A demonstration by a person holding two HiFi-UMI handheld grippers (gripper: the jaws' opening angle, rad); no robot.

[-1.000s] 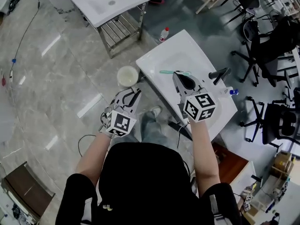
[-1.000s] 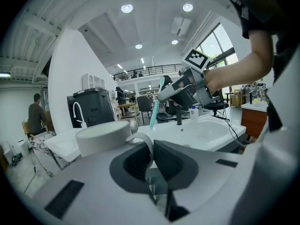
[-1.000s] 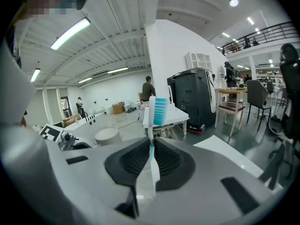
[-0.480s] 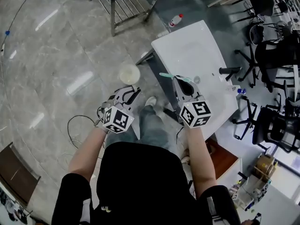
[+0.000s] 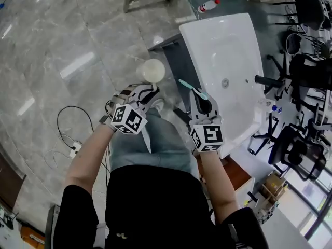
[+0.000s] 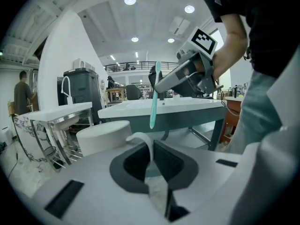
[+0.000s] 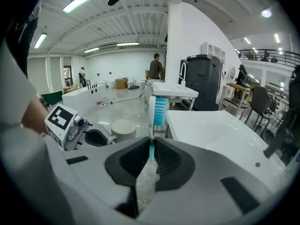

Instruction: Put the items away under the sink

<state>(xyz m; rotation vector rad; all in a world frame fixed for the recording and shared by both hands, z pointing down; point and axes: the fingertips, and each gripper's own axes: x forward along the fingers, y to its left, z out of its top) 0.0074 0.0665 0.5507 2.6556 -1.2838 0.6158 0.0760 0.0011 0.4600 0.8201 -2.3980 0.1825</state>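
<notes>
My left gripper (image 5: pixel 149 94) is shut on the handle of a white cup (image 5: pixel 153 70), held out over the floor just left of the sink. In the left gripper view the cup (image 6: pixel 102 136) sits left of the jaws, with its curved handle pinched between them. My right gripper (image 5: pixel 200 104) is shut on a teal toothbrush (image 5: pixel 191 88) at the near left edge of the white sink (image 5: pixel 231 33). The toothbrush (image 7: pixel 156 112) stands upright from the jaws, bristles on top. Grey frame legs show below the sink (image 6: pixel 159 108).
A black faucet (image 5: pixel 266 80) stands on the sink's right side. A plastic bottle (image 5: pixel 210 5) lies on the floor beyond the sink. A cable and power strip (image 5: pixel 73 149) lie on the floor at left. Office chairs (image 5: pixel 306 14) crowd the right. Another basin on a metal stand (image 6: pixel 61 114) is behind.
The head view has swung so the sink now lies up and to the right. Both grippers have drawn closer together beside the sink's near corner, still holding the cup and the toothbrush.
</notes>
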